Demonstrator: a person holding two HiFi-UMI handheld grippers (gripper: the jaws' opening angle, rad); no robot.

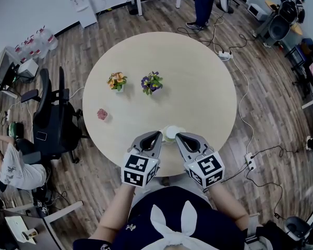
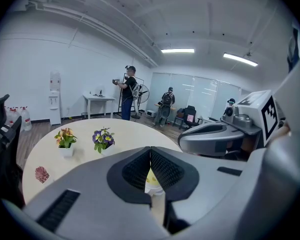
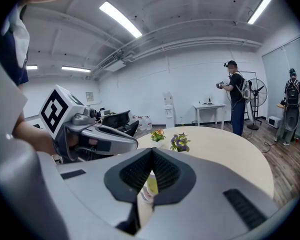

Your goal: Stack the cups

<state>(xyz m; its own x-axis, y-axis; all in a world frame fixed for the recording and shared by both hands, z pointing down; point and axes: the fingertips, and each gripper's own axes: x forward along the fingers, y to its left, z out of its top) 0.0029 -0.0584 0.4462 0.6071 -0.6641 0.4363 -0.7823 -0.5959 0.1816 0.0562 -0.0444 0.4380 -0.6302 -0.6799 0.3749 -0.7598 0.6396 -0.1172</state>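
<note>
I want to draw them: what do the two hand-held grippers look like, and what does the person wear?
The left hand-held gripper and right hand-held gripper are smooth grey shells narrowing to two jaws with black ribbed pads. Each carries a white cube with black square markers. The person wears a dark navy top with white rabbit ears on it.

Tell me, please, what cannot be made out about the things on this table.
The cups: head view, too small to tell one from a stack, partly behind the left gripper and right gripper.
Both gripper views: each gripper's shut jaws cover most of the cups.
Pink thing: head view, too small to identify.
</note>
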